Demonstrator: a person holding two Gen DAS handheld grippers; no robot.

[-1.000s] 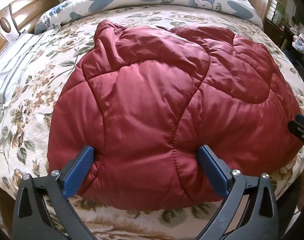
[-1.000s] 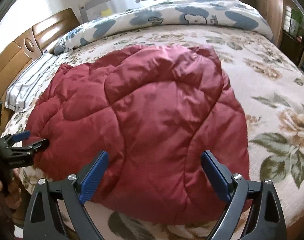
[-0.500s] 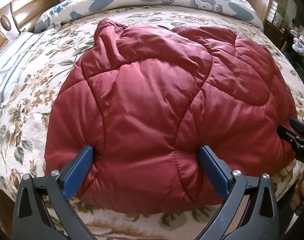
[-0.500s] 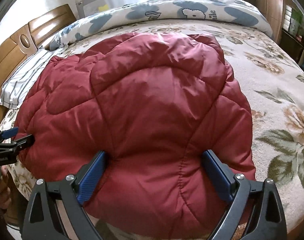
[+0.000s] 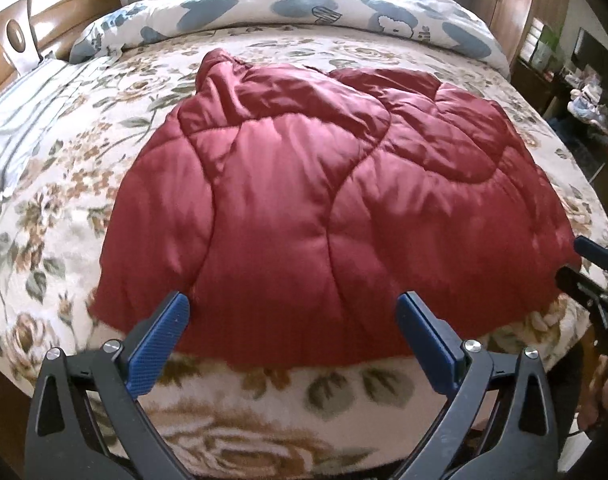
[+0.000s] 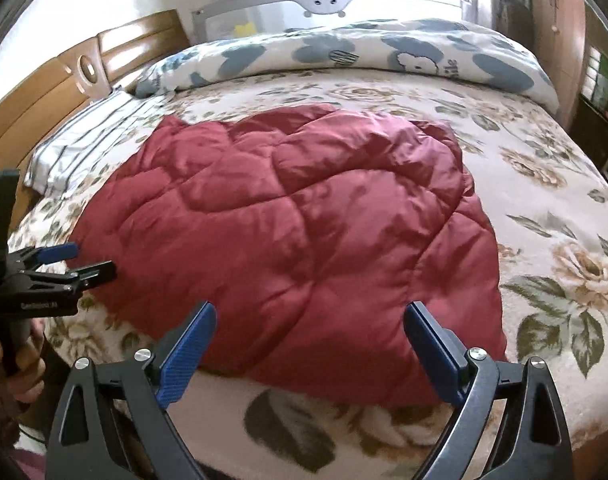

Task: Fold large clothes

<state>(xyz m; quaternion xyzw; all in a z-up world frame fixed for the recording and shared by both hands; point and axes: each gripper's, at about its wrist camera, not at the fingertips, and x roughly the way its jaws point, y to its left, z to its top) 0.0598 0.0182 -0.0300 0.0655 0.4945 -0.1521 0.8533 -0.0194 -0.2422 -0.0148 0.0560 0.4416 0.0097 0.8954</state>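
A dark red quilted padded garment (image 5: pixel 323 208) lies folded in a broad mound on the floral bed cover (image 5: pixel 44 216); it also shows in the right wrist view (image 6: pixel 304 240). My left gripper (image 5: pixel 294 308) is open and empty, its blue pads just short of the garment's near hem. My right gripper (image 6: pixel 309 316) is open and empty at the near hem further right. The right gripper shows at the right edge of the left wrist view (image 5: pixel 583 264); the left gripper shows at the left edge of the right wrist view (image 6: pixel 84 260).
A blue-and-white patterned duvet (image 5: pixel 304 16) lies rolled along the far side of the bed. A striped pillow (image 6: pixel 84 136) and wooden headboard (image 6: pixel 64 92) are at left. Wooden cabinets and cluttered shelves (image 5: pixel 563 60) stand at right. The bed's near edge lies just below the grippers.
Both grippers have pulled back and up from the garment's near hem, staying open. The garment now lies further ahead, with a strip of floral cover showing in front of it.
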